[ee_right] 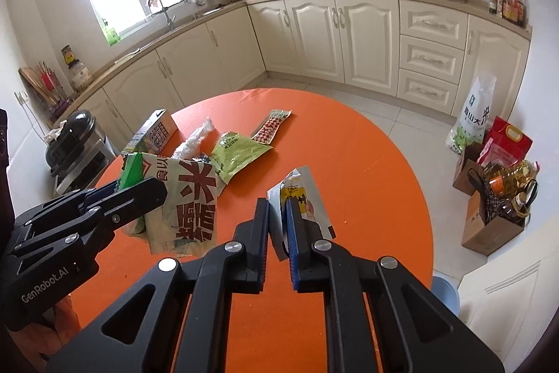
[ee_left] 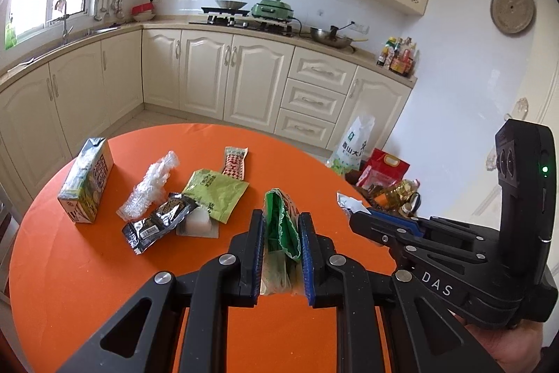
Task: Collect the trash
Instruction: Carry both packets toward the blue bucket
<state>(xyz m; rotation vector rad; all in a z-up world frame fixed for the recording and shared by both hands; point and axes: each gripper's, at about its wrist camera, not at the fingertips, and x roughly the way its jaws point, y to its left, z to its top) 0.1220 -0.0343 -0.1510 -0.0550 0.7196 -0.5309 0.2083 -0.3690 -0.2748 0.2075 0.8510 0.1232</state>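
Jaws of your left gripper (ee_left: 281, 254) pinch a green-and-white snack bag (ee_left: 281, 229), lifted off the orange table (ee_left: 104, 268); jaws of your right gripper (ee_right: 277, 233) pinch a silver-and-yellow wrapper (ee_right: 307, 198) above the table's right side. Still lying toward the far left edge: drink carton (ee_left: 87, 180), clear crinkled plastic (ee_left: 150, 184), black wrapper (ee_left: 157, 226), light green packet (ee_left: 216, 191), red-and-white sachet (ee_left: 236, 161), small white piece (ee_left: 199, 226) tucked beside the black wrapper.
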